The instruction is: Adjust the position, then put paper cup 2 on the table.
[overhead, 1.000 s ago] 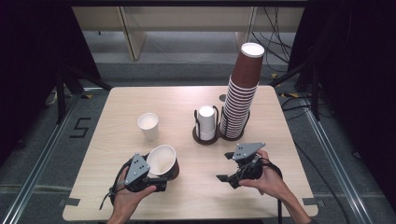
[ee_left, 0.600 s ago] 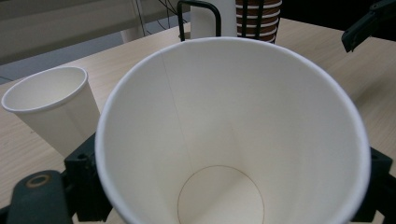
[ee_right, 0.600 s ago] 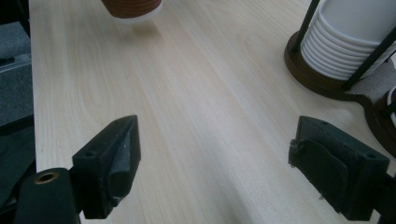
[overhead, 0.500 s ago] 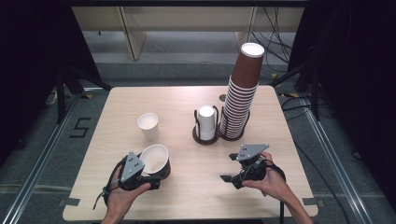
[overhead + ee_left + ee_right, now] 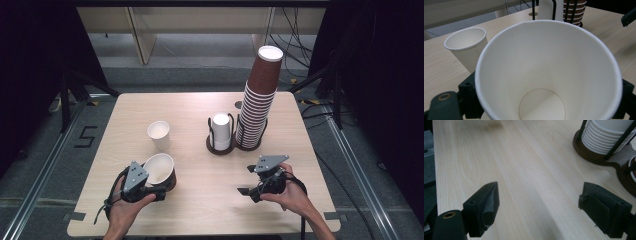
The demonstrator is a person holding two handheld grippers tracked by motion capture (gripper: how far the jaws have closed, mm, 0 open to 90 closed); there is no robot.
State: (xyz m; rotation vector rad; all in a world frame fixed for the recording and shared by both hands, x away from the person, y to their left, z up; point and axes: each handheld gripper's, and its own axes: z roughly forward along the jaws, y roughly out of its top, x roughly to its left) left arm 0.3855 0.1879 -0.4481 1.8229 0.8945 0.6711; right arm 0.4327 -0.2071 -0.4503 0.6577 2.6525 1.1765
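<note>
1 empty paper cup clamped by left gripper.

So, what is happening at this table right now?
A person works at a wooden table with a gripper in each hand. The left gripper is shut on a brown paper cup with a white inside, tilted toward the person, near the front edge. A white cup stands upright just behind it. The right gripper is open and holds nothing. Farther back, a dark holder carries a short white cup stack and a tall brown cup stack.
</note>
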